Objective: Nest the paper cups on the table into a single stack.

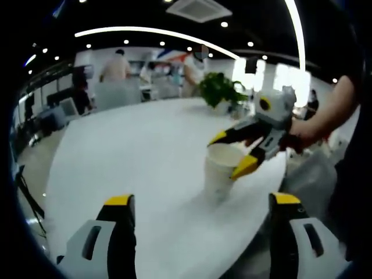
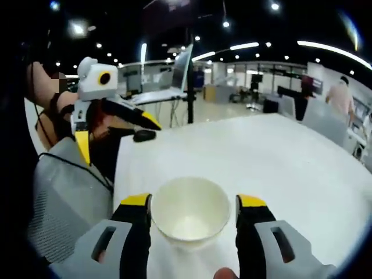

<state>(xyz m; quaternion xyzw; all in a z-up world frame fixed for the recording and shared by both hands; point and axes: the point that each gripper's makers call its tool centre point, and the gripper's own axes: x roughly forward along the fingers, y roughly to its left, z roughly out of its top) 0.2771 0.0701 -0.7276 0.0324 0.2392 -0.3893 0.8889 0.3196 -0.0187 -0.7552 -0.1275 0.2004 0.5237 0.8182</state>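
A single white paper cup (image 1: 220, 174) stands on the white table (image 1: 133, 151) near its edge. My right gripper (image 1: 231, 153) reaches in from the right, its yellow-tipped jaws on either side of the cup's rim. In the right gripper view the cup (image 2: 190, 210) sits open-mouthed and empty between those jaws, which hug its rim; my right gripper (image 2: 193, 201) is shut on it. My left gripper (image 1: 201, 200) is open with nothing in it, held short of the cup. It also hangs off the table's edge as my left gripper (image 2: 116, 133), still open.
A potted plant (image 1: 221, 90) stands at the table's far side, with people beyond. A small black object (image 2: 144, 135) lies near the table (image 2: 279, 163) edge. A laptop on a stand (image 2: 174, 75) is behind it. A grey mesh chair (image 2: 64, 192) is beside the table.
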